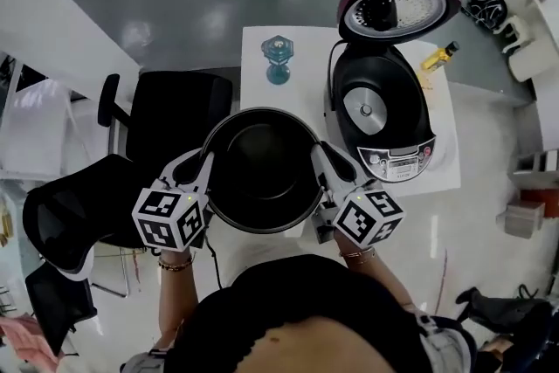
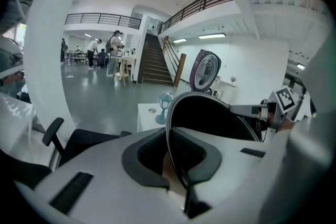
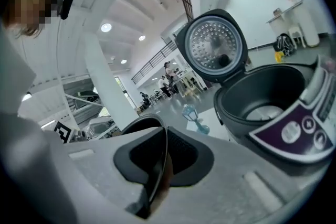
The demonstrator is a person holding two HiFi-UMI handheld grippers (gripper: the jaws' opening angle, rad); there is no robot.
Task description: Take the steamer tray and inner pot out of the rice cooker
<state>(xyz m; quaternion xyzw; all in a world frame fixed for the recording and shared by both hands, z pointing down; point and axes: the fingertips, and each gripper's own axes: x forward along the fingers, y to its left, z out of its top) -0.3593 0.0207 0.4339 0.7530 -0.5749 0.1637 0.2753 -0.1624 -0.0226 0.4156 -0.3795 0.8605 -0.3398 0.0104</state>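
Glossy grey flooring surrounds a small white table (image 1: 262, 44), on which the rice cooker (image 1: 384, 118) stands with its lid (image 1: 397, 4) tipped up. Its cavity is bare down to the heating plate. A blue glass goblet (image 1: 278, 58) stands beside the cooker, and a yellow bottle (image 1: 437, 57) lies just behind it.

The inner pot (image 1: 262, 170) is already out. It hangs in the air just beside the cooker, on the person's side, over the table's near corner. The left gripper (image 1: 206, 160) pinches the pot's rim on the side away from the cooker, and the right gripper (image 1: 320, 153) pinches the rim on the side nearest it. Each gripper view shows the thin rim clamped between closed pads. No steamer tray shows in any view.

The step in hand looks like carrying the lifted pot to a resting place. The next move calls for lowering it level onto bare table beside the cooker, clear of the goblet. Both pinches should hold until the base rests.
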